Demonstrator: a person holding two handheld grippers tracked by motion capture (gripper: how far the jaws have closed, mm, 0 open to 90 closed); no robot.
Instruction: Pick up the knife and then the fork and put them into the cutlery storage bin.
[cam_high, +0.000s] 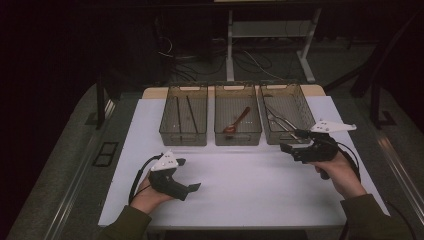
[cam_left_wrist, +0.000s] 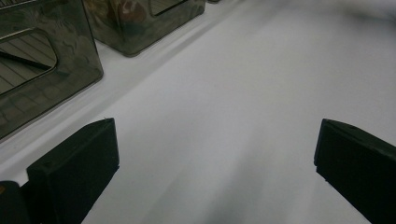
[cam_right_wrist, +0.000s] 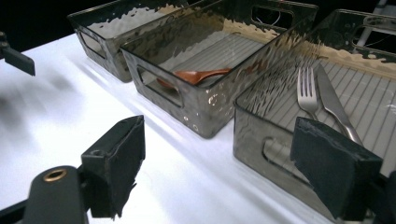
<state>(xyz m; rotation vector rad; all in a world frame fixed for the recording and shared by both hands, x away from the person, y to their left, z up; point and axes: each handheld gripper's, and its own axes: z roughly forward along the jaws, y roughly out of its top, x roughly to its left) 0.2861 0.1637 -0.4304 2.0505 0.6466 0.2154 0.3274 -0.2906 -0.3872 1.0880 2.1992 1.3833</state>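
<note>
A dim room lies in near darkness around the white-covered counter (cam_high: 240, 195). Behind it stands a white metal desk frame (cam_high: 270, 35) on a grey floor (cam_high: 60, 165), with loose dark cables (cam_high: 200, 62) beneath.

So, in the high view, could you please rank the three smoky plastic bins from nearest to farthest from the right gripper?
1. Right-hand smoky plastic bin with fork and knife, just beside the right gripper.
2. Middle bin with the brown spoon.
3. Left bin with dark sticks, farthest across.
</note>
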